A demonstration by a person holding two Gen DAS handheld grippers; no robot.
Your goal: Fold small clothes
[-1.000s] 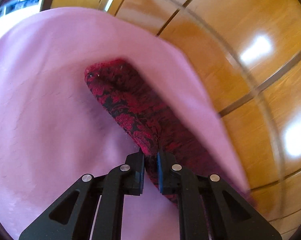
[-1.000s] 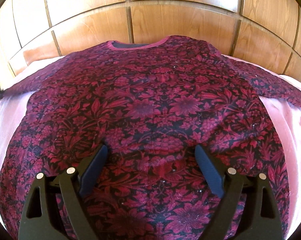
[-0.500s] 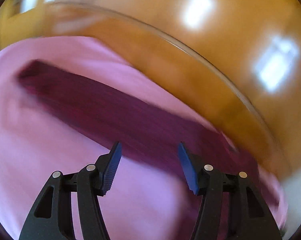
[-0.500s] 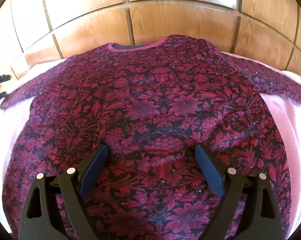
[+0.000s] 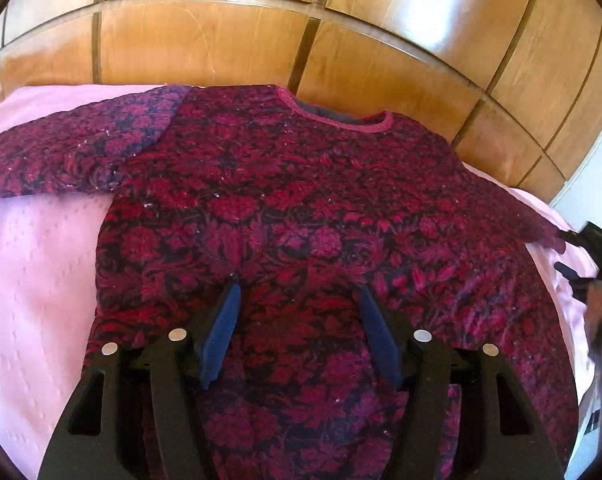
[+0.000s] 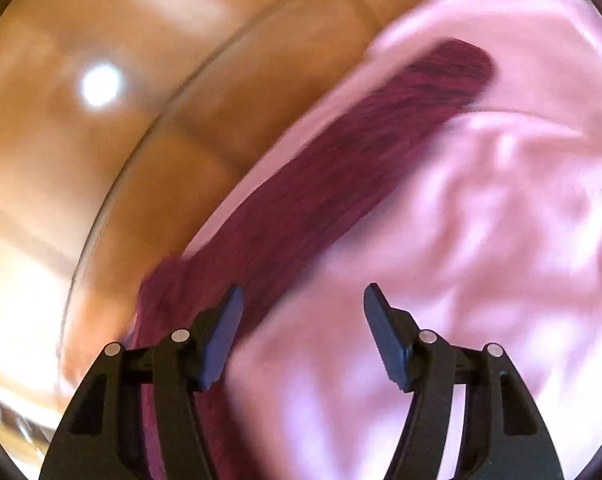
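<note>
Left wrist view: the left gripper [image 5: 297, 332] hovers over the lower body of the sweater [image 5: 301, 216], jaws spread and holding nothing. The sweater, a dark red floral knit, lies flat and face up on the pink bedspread [image 5: 33, 264], neckline toward the wooden headboard [image 5: 221, 48]. Its left sleeve [image 5: 73, 152] extends sideways across the bedspread. A dark object at the right edge, just beside the other cuff, is probably the right gripper; this cannot be confirmed.

Right wrist view: heavy motion blur. The right gripper [image 6: 301, 336] has its jaws spread and empty. The right sleeve [image 6: 341, 184] runs diagonally away over the bedspread, alongside the headboard.

Handling: the knit looks soft, light and limp; it will drape and crease rather than hold shape. Pinch a cuff or a side hem, taking only the garment layers. The bedspread beneath is equally soft and could be caught in the pinch.
</note>
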